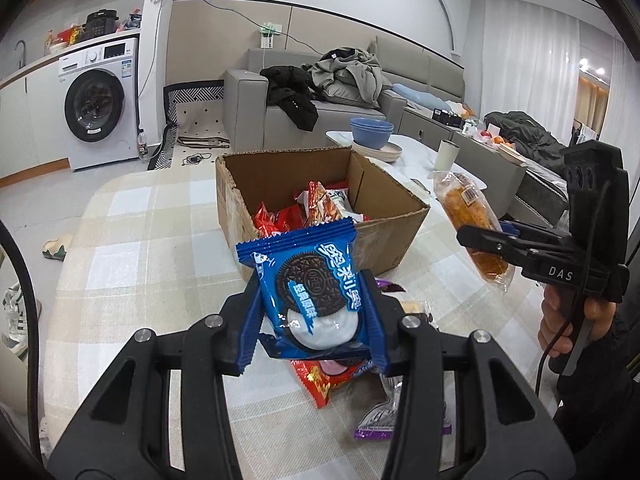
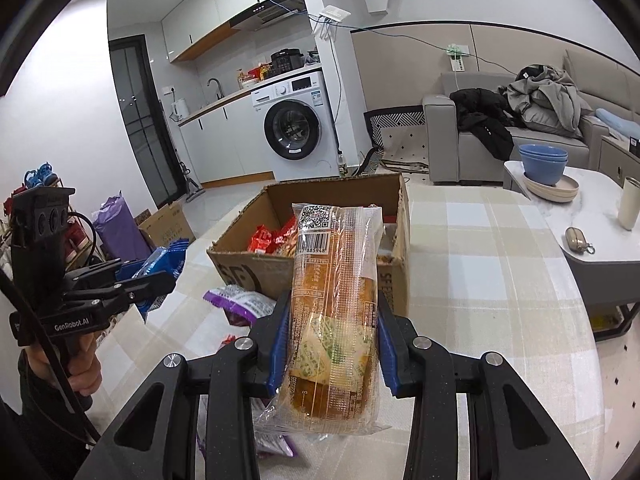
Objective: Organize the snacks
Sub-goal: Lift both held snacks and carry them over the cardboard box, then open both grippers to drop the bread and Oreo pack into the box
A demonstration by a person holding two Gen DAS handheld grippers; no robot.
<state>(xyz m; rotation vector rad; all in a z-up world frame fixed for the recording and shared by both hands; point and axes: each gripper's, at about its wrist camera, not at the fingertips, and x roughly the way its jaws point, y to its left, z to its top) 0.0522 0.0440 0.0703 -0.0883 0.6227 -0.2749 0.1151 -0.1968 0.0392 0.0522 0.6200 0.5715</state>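
My left gripper is shut on a blue Oreo packet and holds it above the table, just short of the open cardboard box. My right gripper is shut on a clear-wrapped bread loaf and holds it upright in front of the same box. The box holds several red snack packets. In the left wrist view the right gripper and its bread loaf hang to the right of the box. In the right wrist view the left gripper is at the left with the Oreo packet.
Loose snacks lie on the checked tablecloth: a red packet and a purple packet under my left gripper, a purple packet left of my right. Blue bowls and a cup stand on the side table.
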